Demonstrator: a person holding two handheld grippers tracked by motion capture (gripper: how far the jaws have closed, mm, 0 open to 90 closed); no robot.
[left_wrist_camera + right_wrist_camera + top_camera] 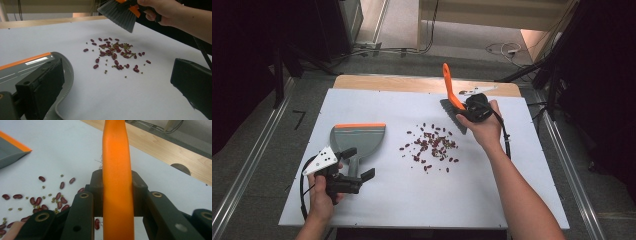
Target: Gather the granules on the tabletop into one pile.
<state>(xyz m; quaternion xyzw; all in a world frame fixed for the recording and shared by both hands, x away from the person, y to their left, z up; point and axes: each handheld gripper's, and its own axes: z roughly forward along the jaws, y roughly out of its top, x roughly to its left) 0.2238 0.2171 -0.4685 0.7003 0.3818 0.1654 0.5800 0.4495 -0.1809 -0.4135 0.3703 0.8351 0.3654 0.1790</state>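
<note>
A grey dustpan (359,136) with an orange lip lies at the left of the white board (377,200), its handle pointing toward me. My left gripper (359,163) is open, one jaw on each side of that handle; in the left gripper view the pan (30,67) lies under the left jaw. Red beans and small green ones (430,145) lie scattered mid-board. Beyond them my right gripper (465,107) is shut on the orange handle (116,170) of a brush. Its grey bristles (119,13) hang tilted just above the board, behind the beans (115,53).
A bare wooden strip of the table (412,83) runs along the board's far edge, with a round notch (180,167) in it. Cables (503,48) lie on the floor beyond. Metal rails flank the table on both sides.
</note>
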